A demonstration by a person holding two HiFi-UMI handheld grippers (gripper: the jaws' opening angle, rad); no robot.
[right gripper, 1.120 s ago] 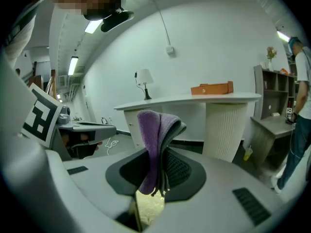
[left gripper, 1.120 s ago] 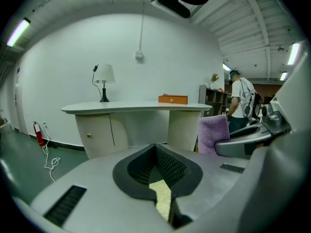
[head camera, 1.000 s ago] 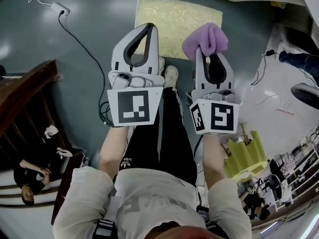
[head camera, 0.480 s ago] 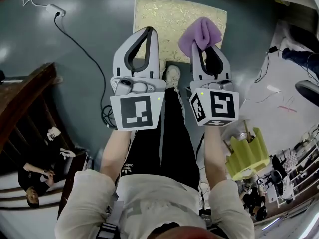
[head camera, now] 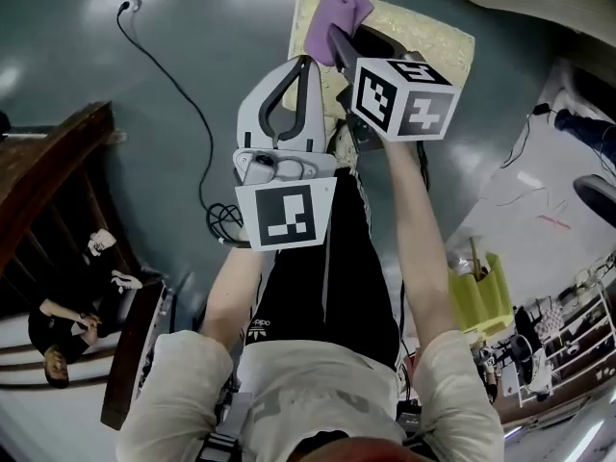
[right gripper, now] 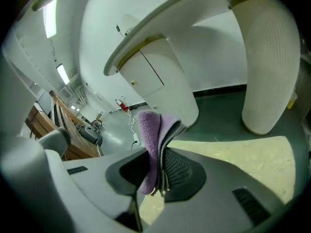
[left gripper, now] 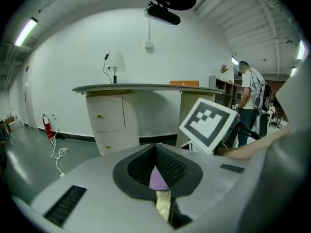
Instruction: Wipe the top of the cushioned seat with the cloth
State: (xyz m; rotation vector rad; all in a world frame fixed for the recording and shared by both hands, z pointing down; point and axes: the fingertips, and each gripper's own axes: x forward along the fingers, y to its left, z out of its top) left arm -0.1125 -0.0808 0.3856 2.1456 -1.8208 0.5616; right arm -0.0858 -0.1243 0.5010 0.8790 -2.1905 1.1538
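The cushioned seat (head camera: 438, 29) is a pale gold square pad low on the floor ahead of me. My right gripper (head camera: 337, 38) is shut on a folded purple cloth (head camera: 340, 10), held over the seat's left part; contact with the pad is not visible. In the right gripper view the cloth (right gripper: 148, 132) sticks up from the right gripper (right gripper: 160, 171), with the seat (right gripper: 243, 164) spread below. My left gripper (head camera: 305, 64) hangs beside it at the seat's near edge, shut and holding nothing. In the left gripper view the left gripper (left gripper: 156, 149) has its jaws closed tip to tip.
A wooden stair rail (head camera: 53, 176) runs along the left, with a seated person (head camera: 58, 325) below it. A black cable (head camera: 183, 114) and power strip (head camera: 121, 0) lie on the green floor. A yellow-green container (head camera: 481, 301) stands at right. A white curved counter (right gripper: 155, 67) stands beyond the seat.
My right gripper has reached forward and to the left, tipping down and carrying the cloth over the seat's left part. The left gripper has shifted slightly right and stays shut.
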